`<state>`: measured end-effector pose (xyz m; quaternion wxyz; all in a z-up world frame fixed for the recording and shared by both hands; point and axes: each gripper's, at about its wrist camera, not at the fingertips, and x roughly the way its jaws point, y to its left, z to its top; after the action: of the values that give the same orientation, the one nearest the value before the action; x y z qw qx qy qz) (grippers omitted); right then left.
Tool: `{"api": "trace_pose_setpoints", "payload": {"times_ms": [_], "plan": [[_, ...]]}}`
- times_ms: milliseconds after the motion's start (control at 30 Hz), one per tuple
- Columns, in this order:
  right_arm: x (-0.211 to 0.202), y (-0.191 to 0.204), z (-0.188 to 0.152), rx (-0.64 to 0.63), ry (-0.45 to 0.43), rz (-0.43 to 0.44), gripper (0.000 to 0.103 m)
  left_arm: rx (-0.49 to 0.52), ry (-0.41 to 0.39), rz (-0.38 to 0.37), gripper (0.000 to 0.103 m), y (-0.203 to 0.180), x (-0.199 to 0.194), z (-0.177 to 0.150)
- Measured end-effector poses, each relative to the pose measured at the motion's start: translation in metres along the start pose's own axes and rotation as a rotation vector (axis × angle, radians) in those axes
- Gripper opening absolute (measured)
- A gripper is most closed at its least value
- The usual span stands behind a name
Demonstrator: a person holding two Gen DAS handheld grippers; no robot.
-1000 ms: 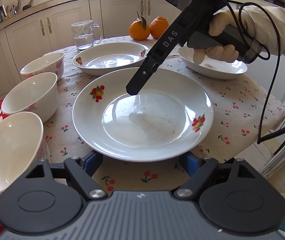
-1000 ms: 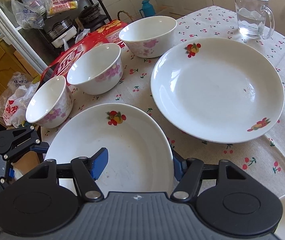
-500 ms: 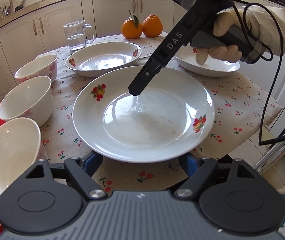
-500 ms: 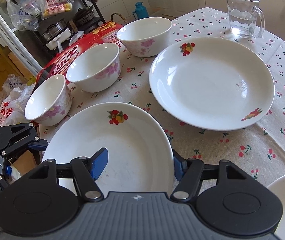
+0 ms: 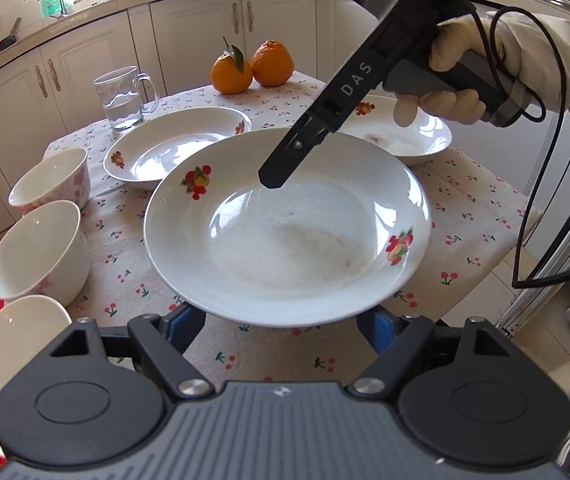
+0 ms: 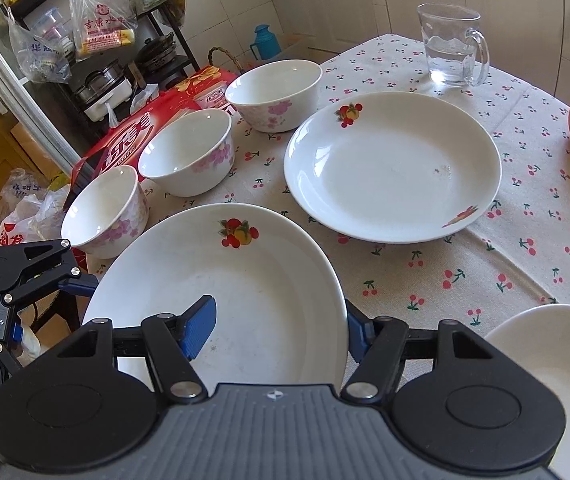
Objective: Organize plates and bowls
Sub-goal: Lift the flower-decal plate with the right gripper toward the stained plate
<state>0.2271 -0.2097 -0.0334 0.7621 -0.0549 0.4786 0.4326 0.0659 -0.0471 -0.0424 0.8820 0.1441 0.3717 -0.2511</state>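
White plate (image 5: 285, 232): centre of the left wrist frame, near rim between the blue pads.
Left gripper (image 5: 281, 326): fingers apart (grip on the rim cannot be told).
Right gripper (image 6: 281, 328): fingers apart around that plate's edge.
Bowls: 3, nearest (image 6: 103, 210), frame's left.
Second plate (image 6: 391, 168): upper right.

Both grippers share a build: a ribbed dark grey housing with a small white logo, two round black discs, silver screws at the black linkage arms, and blue pads (image 6: 199, 326). The right gripper (image 5: 273, 182) has a black beam lettered "DAS" and a grey handle. At two o'clock, a cream-gloved right hand (image 5: 451, 76) with a pale sleeve grips it, a black cable looping beside it.
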Motion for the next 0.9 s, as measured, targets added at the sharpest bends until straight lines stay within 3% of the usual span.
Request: {"api": "trace_pose_setpoints", "payload": {"times_ms": [900], "plan": [[-0.094,-0.068,-0.055,0.182,-0.13,-0.233,0.071,0.165,-0.044,-0.205,0.082,-0.042,0.06,0.077]]}}
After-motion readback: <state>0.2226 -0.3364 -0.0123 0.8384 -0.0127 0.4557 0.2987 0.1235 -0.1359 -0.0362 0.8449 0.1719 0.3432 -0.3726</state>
